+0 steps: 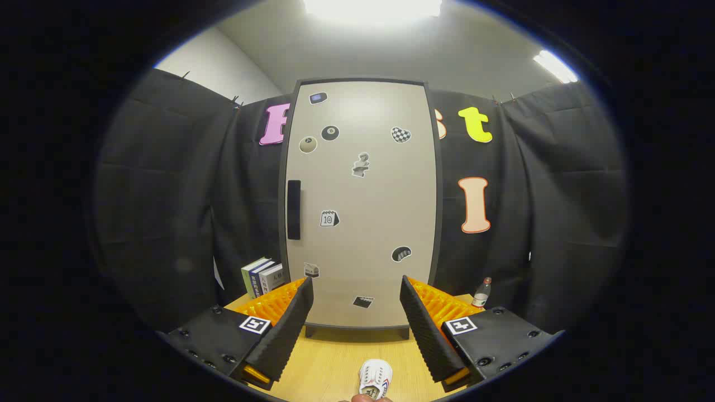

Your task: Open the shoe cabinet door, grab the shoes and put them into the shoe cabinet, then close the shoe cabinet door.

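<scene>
Nothing looks done yet: the tall beige shoe cabinet (360, 204) with its sticker-dotted door and dark handle (294, 209) stands shut beyond the fingers. The gripper (356, 326) is spread wide, holding nothing. A small white shoe (375, 378) waits on the light wooden table (324, 363), low between the fingers, so opening, loading and closing all remain.

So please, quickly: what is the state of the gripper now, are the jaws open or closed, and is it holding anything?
Gripper: jaws open and holding nothing; the shoe lies on the table between them, and the shoe cabinet door stands shut beyond.

Matt smooth cabinet door (363, 212), wood-grain table (335, 363), ribbed tongs (356, 296) pads.
</scene>
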{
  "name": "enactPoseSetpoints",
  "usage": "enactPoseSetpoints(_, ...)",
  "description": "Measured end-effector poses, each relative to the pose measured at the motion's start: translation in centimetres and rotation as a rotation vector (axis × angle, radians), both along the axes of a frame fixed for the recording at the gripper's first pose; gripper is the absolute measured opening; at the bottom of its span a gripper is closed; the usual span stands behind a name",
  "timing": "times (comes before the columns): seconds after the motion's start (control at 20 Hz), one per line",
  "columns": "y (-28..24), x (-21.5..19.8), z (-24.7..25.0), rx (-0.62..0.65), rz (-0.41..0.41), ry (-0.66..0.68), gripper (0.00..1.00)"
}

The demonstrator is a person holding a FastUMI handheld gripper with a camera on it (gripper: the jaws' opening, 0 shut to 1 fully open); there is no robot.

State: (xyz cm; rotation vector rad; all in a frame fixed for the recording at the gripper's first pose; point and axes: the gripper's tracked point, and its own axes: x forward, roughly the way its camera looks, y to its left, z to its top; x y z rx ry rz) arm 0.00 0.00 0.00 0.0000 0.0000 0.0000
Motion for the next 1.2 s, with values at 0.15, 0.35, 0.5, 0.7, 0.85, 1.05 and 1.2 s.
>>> enactPoseSetpoints(0.15,0.6,0.1,0.7,-0.012,0.008,0.002,0.98)
enactPoseSetpoints(0.35,1.6,0.5,2.4,-0.027,0.020,-0.023,0.98)
enactPoseSetpoints(0.5,1.7,0.9,3.7,-0.014,0.023,-0.043,0.98)
enactPoseSetpoints(0.7,0.8,1.8,4.6,-0.021,-0.001,-0.052,0.97)
enactPoseSetpoints(0.85,0.4,2.9,4.8,-0.013,-0.021,-0.043,0.97)
enactPoseSetpoints(1.05,0.4,5.1,5.2,0.004,-0.034,-0.032,0.97)
enactPoseSetpoints(1.2,1.2,7.1,5.5,0.008,-0.021,-0.025,0.97)
